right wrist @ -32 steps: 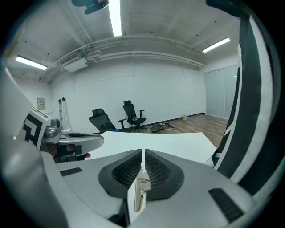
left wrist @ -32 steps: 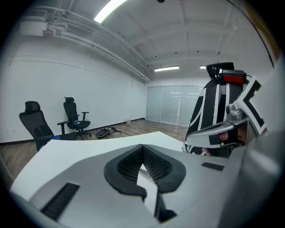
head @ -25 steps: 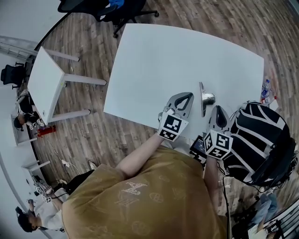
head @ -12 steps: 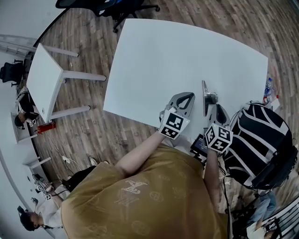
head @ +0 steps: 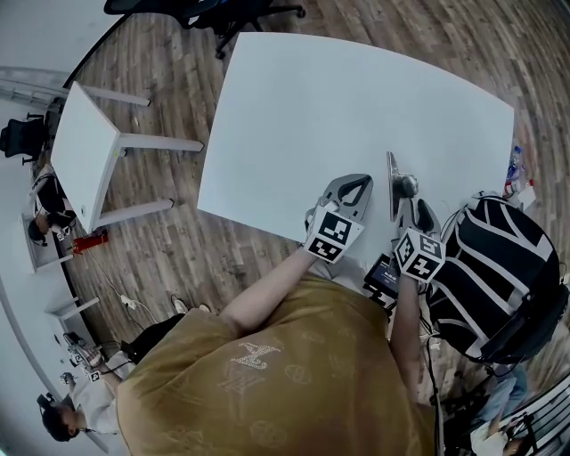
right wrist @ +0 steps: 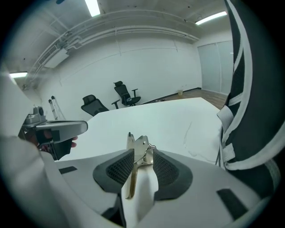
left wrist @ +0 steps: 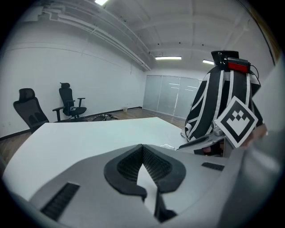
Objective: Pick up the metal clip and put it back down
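The metal clip (head: 393, 185) is a shiny spring clamp with long flat handles, at the near right part of the white table (head: 338, 98). My right gripper (head: 415, 207) sits just behind it. In the right gripper view the clip (right wrist: 139, 151) stands upright between the ribbed pads (right wrist: 118, 169). The right gripper (right wrist: 141, 153) has just been opening its jaws, and the clip is still between them with very little room on either side. My left gripper (head: 354, 187) rests beside it to the left, jaws (left wrist: 142, 149) shut on nothing.
A black-and-white striped backpack (head: 494, 267) stands right of my right hand, off the table's corner. A small white side table (head: 85, 156) is at the left over the wooden floor. A bottle (head: 514, 167) lies past the table's right edge. Office chairs (head: 205, 13) stand at the far end.
My right gripper and the clip have shifted slightly right and sunk toward the tabletop. The left gripper has hardly moved.
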Demonstrator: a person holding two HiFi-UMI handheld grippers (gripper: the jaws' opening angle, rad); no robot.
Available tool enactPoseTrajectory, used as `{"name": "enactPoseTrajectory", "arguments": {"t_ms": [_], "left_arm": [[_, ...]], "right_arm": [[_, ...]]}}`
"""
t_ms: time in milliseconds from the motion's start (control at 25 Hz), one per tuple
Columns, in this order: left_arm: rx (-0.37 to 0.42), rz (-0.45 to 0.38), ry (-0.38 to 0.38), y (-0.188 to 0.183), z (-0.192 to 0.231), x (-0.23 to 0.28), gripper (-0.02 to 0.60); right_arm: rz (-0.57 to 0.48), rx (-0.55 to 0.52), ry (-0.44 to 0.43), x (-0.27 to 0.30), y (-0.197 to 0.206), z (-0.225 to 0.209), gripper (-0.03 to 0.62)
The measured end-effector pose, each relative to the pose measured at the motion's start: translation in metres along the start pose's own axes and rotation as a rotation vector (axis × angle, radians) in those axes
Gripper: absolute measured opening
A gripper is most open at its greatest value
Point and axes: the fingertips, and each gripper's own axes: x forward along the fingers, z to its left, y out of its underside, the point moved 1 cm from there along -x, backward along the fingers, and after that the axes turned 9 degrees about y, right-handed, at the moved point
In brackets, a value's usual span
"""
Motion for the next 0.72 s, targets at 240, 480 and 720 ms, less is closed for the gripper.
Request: {"name": "enactPoseTrajectory", "arguments": {"t_ms": [240, 480, 720], "left_arm": [[-0.019, 0.015, 0.006, 0.006, -0.001, 0.002, 0.006], [-0.049, 0.013, 0.003, 0.007, 0.002, 0.002, 0.006], [-0.057, 0.026, 0.001, 0.012, 0.002, 0.004, 0.006]], "right_arm": [[0.036, 0.005, -0.026, 0.014, -0.001, 0.001, 0.117], [0.077, 0.045, -0.053, 0.028, -0.005, 0.002, 0.117], [0.108, 0.065, -0.093, 0.037, -0.005, 0.006, 0.115]]}}
